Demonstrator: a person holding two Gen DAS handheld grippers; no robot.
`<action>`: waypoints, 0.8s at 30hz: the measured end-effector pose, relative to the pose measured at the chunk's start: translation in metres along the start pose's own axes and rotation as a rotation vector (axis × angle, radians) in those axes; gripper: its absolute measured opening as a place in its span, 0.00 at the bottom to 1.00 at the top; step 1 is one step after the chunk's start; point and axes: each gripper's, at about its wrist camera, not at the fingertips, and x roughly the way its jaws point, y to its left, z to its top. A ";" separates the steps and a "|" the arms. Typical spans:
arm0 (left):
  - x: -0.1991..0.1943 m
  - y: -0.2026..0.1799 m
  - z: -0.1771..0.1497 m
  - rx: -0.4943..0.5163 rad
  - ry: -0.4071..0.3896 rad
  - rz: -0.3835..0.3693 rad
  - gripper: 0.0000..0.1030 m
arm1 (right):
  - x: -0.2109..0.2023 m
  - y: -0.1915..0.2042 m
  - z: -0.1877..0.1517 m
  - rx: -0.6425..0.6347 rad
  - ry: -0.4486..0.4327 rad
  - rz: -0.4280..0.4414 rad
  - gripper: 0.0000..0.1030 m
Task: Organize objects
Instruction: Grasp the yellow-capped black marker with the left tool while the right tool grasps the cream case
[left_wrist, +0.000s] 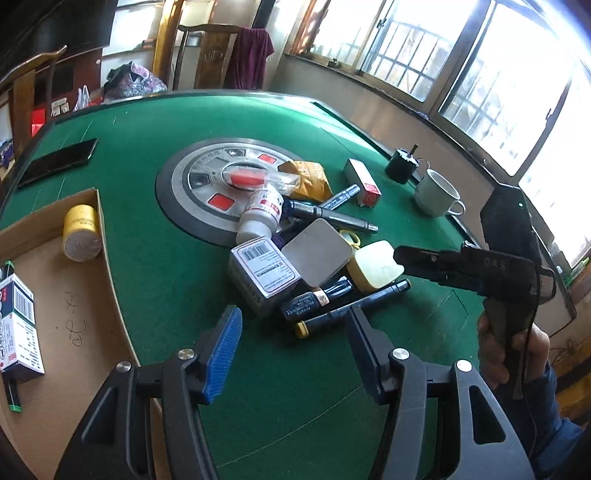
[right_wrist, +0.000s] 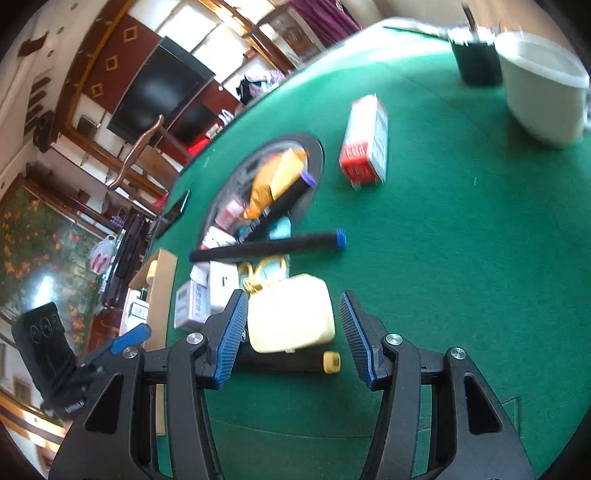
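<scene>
**A:** Sunlit room, barred windows down one side, and a round green felt surface (left_wrist: 155, 258) with a silver dial plate (left_wrist: 218, 184) set in its middle. The clutter sits in one heap from that plate toward the near edge: a white pill bottle (left_wrist: 260, 216), a grey box with a barcode label (left_wrist: 264, 277), a grey rounded-square lid (left_wrist: 317, 256), a pale yellow rounded case (right_wrist: 290, 319), dark marker pens (left_wrist: 332, 216) and an orange-yellow pouch (left_wrist: 308, 179).

**B:** What are the tools up to?

**A:** The left tool (left_wrist: 291, 336) hangs just short of the heap, jaws about halfway apart with nothing between them. The right tool (right_wrist: 293, 332) has its jaws spread either side of the pale yellow case. The case is in the gap, but there's clear space on the right pad's side, and the left pad looks right at its edge. No squeeze on it as far as I can tell.

**B:** Any room to move?

**A:** Plenty. The felt is bare on the near side and out to the right of the pile. A red and white carton (right_wrist: 365, 146) lies alone, and a white enamel mug (left_wrist: 437, 194) stands beside a black cylinder (left_wrist: 402, 166) near the window-side edge. At the left edge is a shallow cardboard tray (left_wrist: 74, 325) holding a yellow tape roll (left_wrist: 81, 234) and a printed box (left_wrist: 18, 325). A black phone (left_wrist: 59, 160) lies flat farther back.
</scene>
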 end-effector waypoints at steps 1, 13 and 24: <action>0.000 0.002 0.000 -0.008 0.003 0.000 0.57 | 0.002 0.002 -0.003 -0.007 0.015 0.011 0.50; 0.023 -0.014 -0.013 -0.019 0.130 -0.015 0.57 | 0.005 0.060 -0.061 -0.185 0.197 0.142 0.51; 0.045 -0.054 -0.042 0.203 0.192 0.242 0.55 | -0.012 0.049 -0.049 -0.232 0.060 -0.024 0.51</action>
